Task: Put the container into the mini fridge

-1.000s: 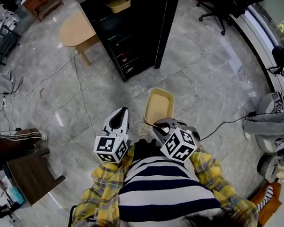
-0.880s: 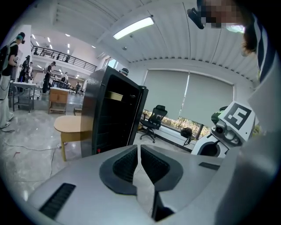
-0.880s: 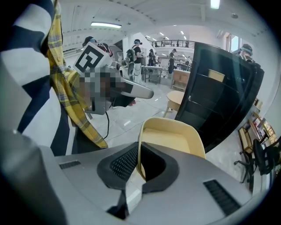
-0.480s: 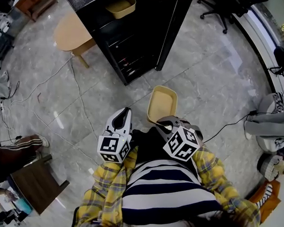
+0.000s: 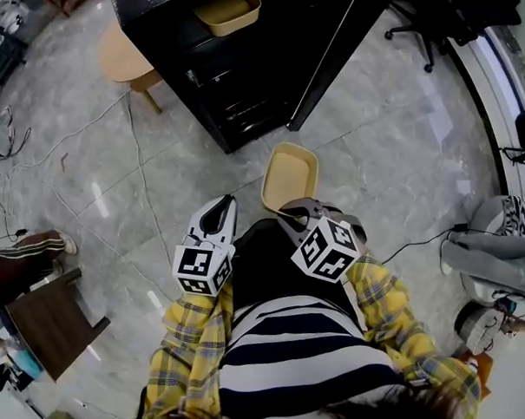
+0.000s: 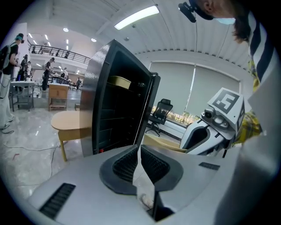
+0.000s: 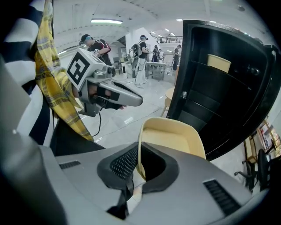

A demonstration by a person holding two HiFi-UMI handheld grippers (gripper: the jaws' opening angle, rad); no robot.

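A shallow yellow container [image 5: 290, 175] hangs over the floor in front of me, and my right gripper [image 5: 290, 216] is shut on its near rim. In the right gripper view the pads pinch that rim [image 7: 139, 151] and the container [image 7: 173, 136] points at the black mini fridge [image 7: 228, 96]. The fridge [image 5: 208, 72] stands ahead with its door [image 5: 330, 60] swung open. A second yellow container [image 5: 226, 12] rests on an upper shelf inside. My left gripper [image 5: 219, 215] is beside the right one, shut and holding nothing [image 6: 138, 151].
A round wooden stool [image 5: 121, 59] stands left of the fridge. Cables [image 5: 134, 155] trail over the grey tile floor. A brown low table [image 5: 45, 321] and a person's leg [image 5: 17, 259] are at the left. An office chair [image 5: 427, 20] and seated people's legs [image 5: 495, 258] are at the right.
The fridge has come nearer and fills more of the top of the head view. Both grippers and the held container have moved forward toward it.
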